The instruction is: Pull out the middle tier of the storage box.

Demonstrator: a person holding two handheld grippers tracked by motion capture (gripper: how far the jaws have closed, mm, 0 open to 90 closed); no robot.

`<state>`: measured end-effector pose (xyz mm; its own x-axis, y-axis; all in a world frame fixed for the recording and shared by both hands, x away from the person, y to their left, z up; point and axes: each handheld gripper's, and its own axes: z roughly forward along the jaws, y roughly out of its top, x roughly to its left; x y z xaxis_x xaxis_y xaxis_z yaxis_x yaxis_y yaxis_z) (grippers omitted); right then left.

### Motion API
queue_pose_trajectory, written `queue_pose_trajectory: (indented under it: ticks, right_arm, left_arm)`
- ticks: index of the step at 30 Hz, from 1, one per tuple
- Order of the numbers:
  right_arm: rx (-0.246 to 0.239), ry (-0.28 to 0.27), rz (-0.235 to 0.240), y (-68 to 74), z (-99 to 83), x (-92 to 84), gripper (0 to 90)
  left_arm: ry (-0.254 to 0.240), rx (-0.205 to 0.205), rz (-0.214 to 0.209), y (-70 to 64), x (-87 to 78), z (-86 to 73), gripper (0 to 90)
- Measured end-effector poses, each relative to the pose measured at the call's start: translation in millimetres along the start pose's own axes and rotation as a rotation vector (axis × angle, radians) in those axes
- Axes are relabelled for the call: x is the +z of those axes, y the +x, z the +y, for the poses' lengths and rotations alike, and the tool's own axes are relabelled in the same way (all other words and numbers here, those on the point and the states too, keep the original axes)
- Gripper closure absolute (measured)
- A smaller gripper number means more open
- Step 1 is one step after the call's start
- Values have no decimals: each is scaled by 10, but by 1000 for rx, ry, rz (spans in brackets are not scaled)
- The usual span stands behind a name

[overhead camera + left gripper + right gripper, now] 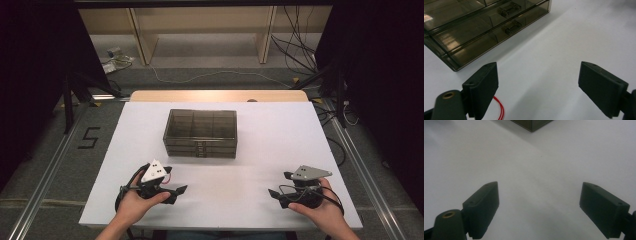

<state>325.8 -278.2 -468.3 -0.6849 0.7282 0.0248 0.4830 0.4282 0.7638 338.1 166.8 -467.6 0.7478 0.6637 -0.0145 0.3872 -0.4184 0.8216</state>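
A smoky transparent drawer box (200,133) with stacked drawers stands in the middle of the white table (265,145). My left gripper (181,190) rests near the front left, held by a hand, jaws wide open with nothing between them. In the left gripper view the box (474,32) lies ahead and to the left, its drawer handles (510,27) facing me. My right gripper (272,193) sits at the front right, held by the other hand, also open and empty. A corner of the box (531,123) shows at the top of the right gripper view.
The white sheet covers a wooden tabletop (220,95). Beyond it are grey floor, loose cables (300,40) and a wooden shelf frame (200,30). Metal rails (45,175) run along both sides of the table. A thin red wire (500,110) trails under the left gripper.
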Motion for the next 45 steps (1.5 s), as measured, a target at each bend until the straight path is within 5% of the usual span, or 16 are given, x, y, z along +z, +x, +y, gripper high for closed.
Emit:
queue_pose_trajectory:
  ticks: [16, 21, 31, 34, 40, 45]
  right_arm:
    - [0, -3, 1, 1, -2, -22, 166]
    - [2, -1, -5, 14, 6, -13, 165]
    - [2, 9, -6, 24, 7, 23, 165]
    - [2, 12, -5, 24, 9, 32, 165]
    - [2, 10, -6, 30, 7, 30, 165]
    - [0, 11, -5, 33, 7, 36, 165]
  left_arm:
    - [0, 77, 20, -106, 147, 112, 165]
    - [-19, 132, 66, -146, 219, 207, 182]
    - [14, 286, 161, -189, 471, 392, 300]
    - [28, 359, 206, -207, 566, 421, 349]
    - [61, 572, 329, -313, 723, 493, 429]
    - [103, 644, 367, -367, 851, 511, 488]
